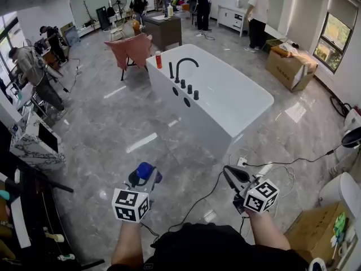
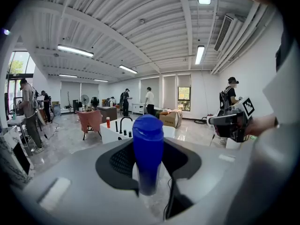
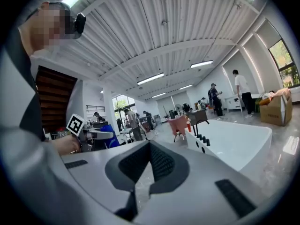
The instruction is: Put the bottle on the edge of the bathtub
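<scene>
left tool (image 1: pixel 142 180): jaws part way apart, clamped on the bottle, held low in front of the person
bottle (image 2: pixel 147 144): blue, upright between the left jaws, well apart from the bathtub, over the floor
right tool (image 1: pixel 228 173): jaws closed to a point, nothing between them, aimed toward the tub
bathtub (image 1: pixel 237 103): white, freestanding, straight ahead of both tools
tub near edge: rounded end and right-hand rim are bare white
tub far edge: black faucet (image 1: pixel 183 66) with a row of black knobs along the left rim, small red bottle (image 1: pixel 158 60) upright at the far corner
floor (image 1: pixel 130 129): glossy grey tile, open stretch between the person and the tub's left side
cable (image 1: pixel 282 164): dark, running over the floor on the right, near the tub's near end
chair (image 1: pixel 132 49): pink, just behind the tub's far end
cardboard box (image 1: pixel 290 69): right of the tub, by the window wall
people: several standing at the far end and left side of the room
writing: black-and-white square markers on the cube (image 1: pixel 131 205) of each tool; any print on the blue bottle can't be made out
</scene>
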The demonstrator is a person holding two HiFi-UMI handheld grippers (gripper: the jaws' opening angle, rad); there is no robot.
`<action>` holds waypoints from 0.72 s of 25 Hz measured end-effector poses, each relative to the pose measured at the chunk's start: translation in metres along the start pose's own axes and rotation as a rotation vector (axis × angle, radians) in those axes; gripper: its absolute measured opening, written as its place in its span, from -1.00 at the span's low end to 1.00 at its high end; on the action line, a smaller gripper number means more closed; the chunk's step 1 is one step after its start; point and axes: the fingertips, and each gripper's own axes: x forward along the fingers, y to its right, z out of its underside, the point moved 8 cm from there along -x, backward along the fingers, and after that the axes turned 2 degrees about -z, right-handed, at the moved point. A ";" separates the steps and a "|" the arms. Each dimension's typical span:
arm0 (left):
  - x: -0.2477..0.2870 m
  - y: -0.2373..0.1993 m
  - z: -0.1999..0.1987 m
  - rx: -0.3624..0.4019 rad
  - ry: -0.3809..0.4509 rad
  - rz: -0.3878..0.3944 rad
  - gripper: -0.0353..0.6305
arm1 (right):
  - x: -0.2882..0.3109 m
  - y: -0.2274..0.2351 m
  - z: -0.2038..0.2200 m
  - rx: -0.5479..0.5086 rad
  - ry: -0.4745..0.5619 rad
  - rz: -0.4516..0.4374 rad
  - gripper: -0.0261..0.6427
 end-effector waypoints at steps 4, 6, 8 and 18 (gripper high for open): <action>-0.012 -0.014 0.003 0.005 0.004 -0.007 -0.42 | 0.018 -0.018 0.004 0.043 -0.005 -0.032 -0.89; -0.011 -0.018 0.003 0.010 0.004 -0.003 -0.42 | 0.025 -0.025 0.005 0.056 -0.005 -0.058 -0.89; -0.009 -0.020 0.003 0.006 0.000 0.003 -0.42 | 0.032 -0.030 0.007 0.073 -0.006 -0.082 -0.89; 0.004 -0.047 0.016 -0.045 -0.021 -0.030 -0.42 | 0.078 -0.015 0.008 0.088 -0.049 -0.140 -0.89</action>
